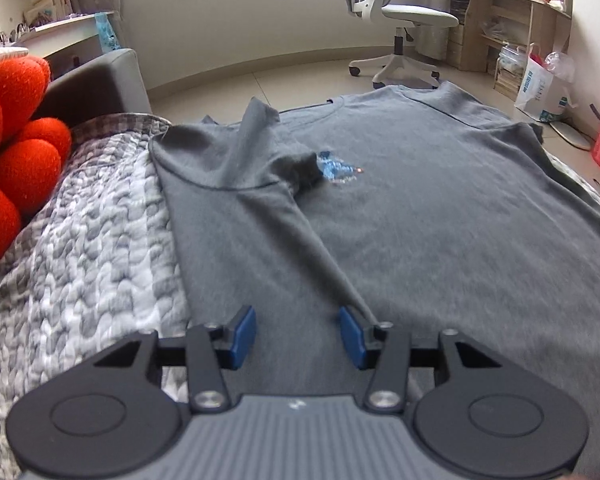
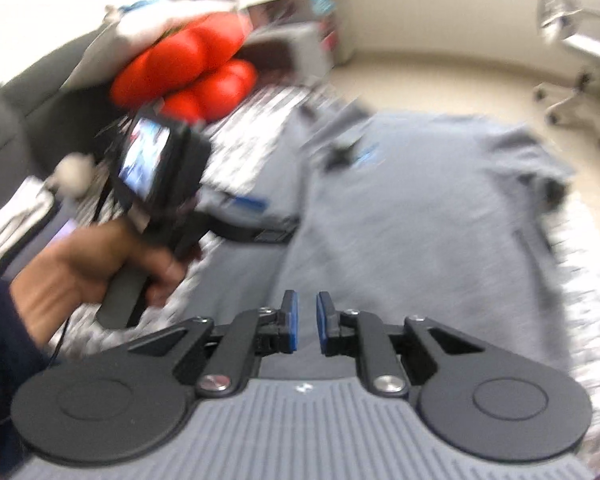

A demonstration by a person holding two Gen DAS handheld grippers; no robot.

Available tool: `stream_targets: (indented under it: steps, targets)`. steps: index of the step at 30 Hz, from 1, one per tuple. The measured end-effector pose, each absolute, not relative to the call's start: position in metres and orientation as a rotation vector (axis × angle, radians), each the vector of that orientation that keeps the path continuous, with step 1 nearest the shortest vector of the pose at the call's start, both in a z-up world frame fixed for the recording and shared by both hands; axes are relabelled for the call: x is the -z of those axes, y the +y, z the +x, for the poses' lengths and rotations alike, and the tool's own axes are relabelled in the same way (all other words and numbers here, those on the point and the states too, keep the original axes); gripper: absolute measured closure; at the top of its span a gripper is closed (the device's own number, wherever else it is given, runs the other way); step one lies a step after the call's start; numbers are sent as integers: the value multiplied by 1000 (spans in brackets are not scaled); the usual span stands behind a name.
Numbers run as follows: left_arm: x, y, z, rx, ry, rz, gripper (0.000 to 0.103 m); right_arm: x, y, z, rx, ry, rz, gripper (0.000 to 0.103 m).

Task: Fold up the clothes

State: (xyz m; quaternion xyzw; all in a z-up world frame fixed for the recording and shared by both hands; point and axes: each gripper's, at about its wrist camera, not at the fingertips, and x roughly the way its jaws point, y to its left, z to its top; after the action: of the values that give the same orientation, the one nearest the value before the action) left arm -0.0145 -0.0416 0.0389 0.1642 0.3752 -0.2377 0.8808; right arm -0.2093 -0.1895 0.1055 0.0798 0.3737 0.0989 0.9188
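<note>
Lying flat on a grey-and-white quilted bedspread (image 1: 100,240), a grey T-shirt (image 1: 440,220) fills the centre of the left wrist view, collar at the far edge. At far left, a red knotted cushion (image 1: 12,140) rests against a dark sofa arm (image 1: 100,80). The shirt's left side is folded inward over the body, its sleeve (image 1: 296,168) partly covering a small blue chest print (image 1: 336,168). The left gripper (image 1: 298,336) hovers over the near hem with its blue pads (image 1: 244,334) set wide apart, holding nothing. At far right, a white office chair (image 1: 400,20) stands on the tiled floor. In the blurred right wrist view, a hand (image 2: 88,264) at left grasps the handle of the left tool. The right gripper (image 2: 304,326) sits above the shirt's near edge, its blue pads (image 2: 290,326) narrowly parted, nothing between them.
</note>
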Motion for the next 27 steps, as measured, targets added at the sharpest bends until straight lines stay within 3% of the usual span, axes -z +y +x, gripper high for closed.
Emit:
stream_targets:
  steps: [8, 16, 22, 27]
  targets:
    - [-46, -53, 13, 499, 762, 303, 55, -94, -254, -214, -49, 720, 367, 86]
    - [-60, -69, 90, 395, 707, 263, 55, -71, -292, -220, 23, 738, 479, 86]
    - [-36, -95, 100, 507, 747, 245, 55, -63, -299, -209, 14, 733, 514, 86]
    - [-32, -81, 96, 623, 738, 173, 48, -59, -297, -187, -22, 722, 514, 86]
